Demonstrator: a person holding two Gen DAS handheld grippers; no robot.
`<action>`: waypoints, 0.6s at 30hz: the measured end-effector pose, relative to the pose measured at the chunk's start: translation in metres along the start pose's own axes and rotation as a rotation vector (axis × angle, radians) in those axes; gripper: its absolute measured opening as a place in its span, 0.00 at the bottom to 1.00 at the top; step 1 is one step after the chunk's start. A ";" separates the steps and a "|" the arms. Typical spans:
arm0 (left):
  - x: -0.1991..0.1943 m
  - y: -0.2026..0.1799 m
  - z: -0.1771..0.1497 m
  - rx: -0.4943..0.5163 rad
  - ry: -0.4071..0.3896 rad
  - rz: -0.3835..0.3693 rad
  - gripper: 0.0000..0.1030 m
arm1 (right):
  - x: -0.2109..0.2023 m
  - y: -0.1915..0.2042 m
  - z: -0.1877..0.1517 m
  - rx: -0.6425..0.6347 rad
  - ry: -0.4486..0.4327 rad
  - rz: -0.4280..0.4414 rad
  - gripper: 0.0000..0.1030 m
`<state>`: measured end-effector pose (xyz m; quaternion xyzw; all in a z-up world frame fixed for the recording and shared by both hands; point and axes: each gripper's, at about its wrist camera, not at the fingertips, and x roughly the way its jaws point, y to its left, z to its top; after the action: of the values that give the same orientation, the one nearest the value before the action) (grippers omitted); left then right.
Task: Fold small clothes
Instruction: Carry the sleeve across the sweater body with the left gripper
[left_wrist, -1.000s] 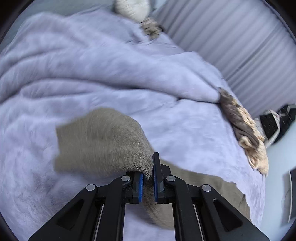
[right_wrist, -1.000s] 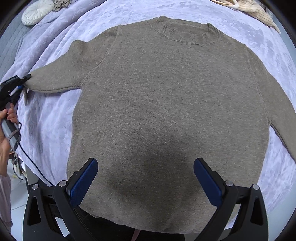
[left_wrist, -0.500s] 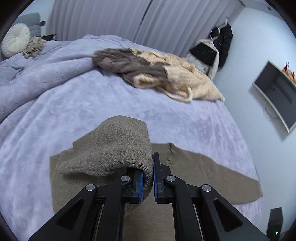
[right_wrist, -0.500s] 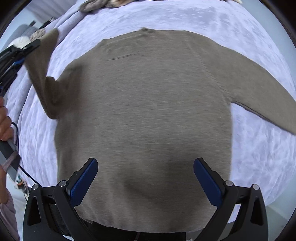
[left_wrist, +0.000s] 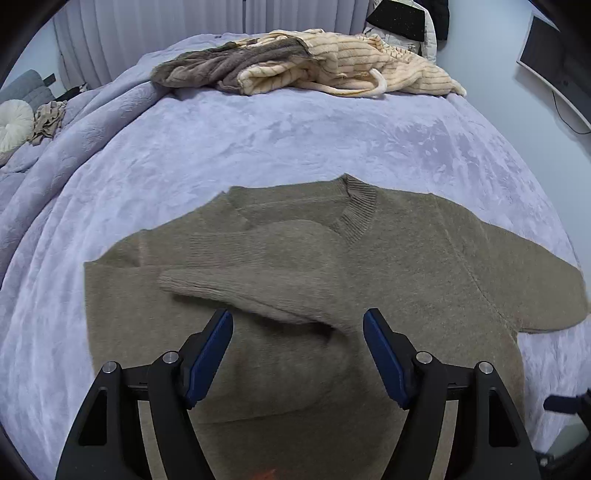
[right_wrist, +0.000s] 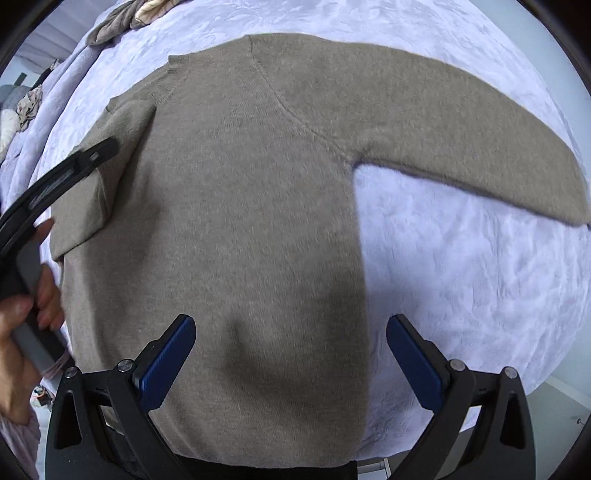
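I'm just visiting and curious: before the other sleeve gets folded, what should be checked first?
1. First sleeve lies folded across the sweater: ok.
2. Left hand-held gripper has let go, its jaws having just opened, no pad pressing on the sleeve: ok.
3. Right hand-held gripper open and empty: ok.
4. Second sleeve spread flat on the bedspread, nothing on it: ok.
5. Right hand-held gripper at that cuff: not ok, it hovers over the hem.
6. Clothes pile lies apart from the sweater: ok.
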<state>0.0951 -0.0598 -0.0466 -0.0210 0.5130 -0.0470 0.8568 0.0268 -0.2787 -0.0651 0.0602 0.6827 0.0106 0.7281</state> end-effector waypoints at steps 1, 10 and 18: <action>-0.008 0.016 0.001 -0.022 -0.009 -0.010 0.72 | -0.002 0.006 0.006 -0.021 -0.015 -0.002 1.00; 0.033 0.189 0.006 -0.373 0.130 0.030 0.72 | -0.010 0.169 0.056 -0.580 -0.257 -0.048 1.00; 0.083 0.220 0.009 -0.482 0.197 -0.034 0.72 | 0.064 0.257 0.099 -0.843 -0.287 -0.291 0.73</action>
<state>0.1546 0.1505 -0.1335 -0.2286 0.5900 0.0603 0.7720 0.1467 -0.0244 -0.0969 -0.3366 0.5126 0.1763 0.7700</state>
